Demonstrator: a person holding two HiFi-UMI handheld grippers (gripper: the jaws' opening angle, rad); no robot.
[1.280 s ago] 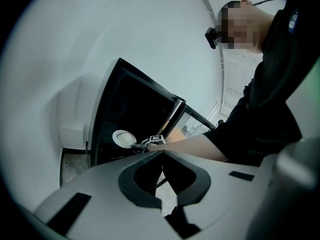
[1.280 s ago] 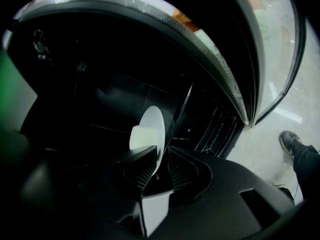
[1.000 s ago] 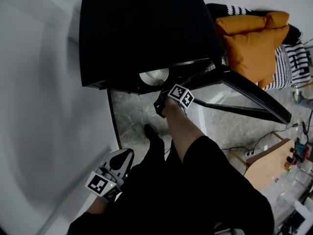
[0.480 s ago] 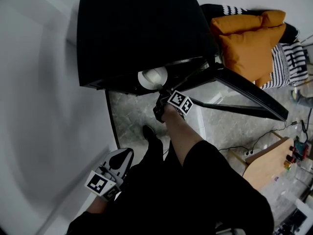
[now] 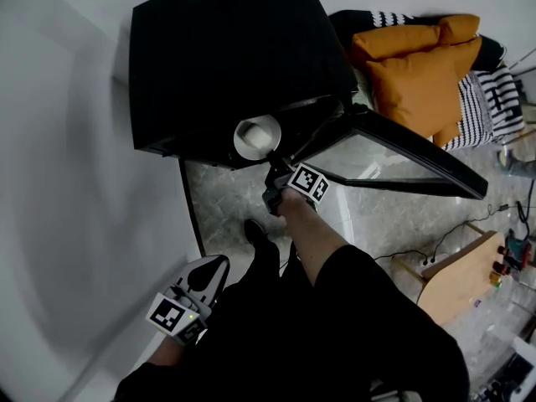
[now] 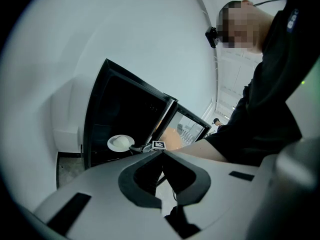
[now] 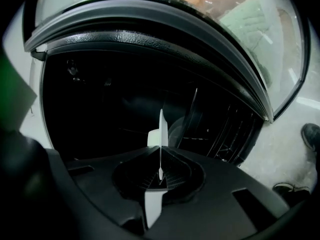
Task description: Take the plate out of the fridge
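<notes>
A small round white plate [image 5: 257,136] with a raised white middle juts out of the front of the black fridge [image 5: 226,57]. My right gripper [image 5: 274,172] is shut on its near rim, and its jaws have just been closing on that rim. From the right gripper view the plate [image 7: 161,126] shows edge-on as a thin upright white line between the jaws of that gripper [image 7: 161,151], with the dark fridge shelves behind. My left gripper [image 5: 209,273] hangs low by the person's leg, shut on nothing. In the left gripper view the plate [image 6: 120,143] is far off, beyond the touching tips of the left gripper [image 6: 162,152].
The fridge's glass door [image 5: 394,162] stands swung open to the right. Orange cushions [image 5: 414,65] lie behind it and a wooden table [image 5: 456,283] is at the right. A white wall [image 5: 67,208] runs along the left. The person's shoe [image 5: 255,229] is on the marbled floor.
The plate has come further out of the fridge's front and shows more fully, drawn by the right gripper. The left gripper has stayed where it was.
</notes>
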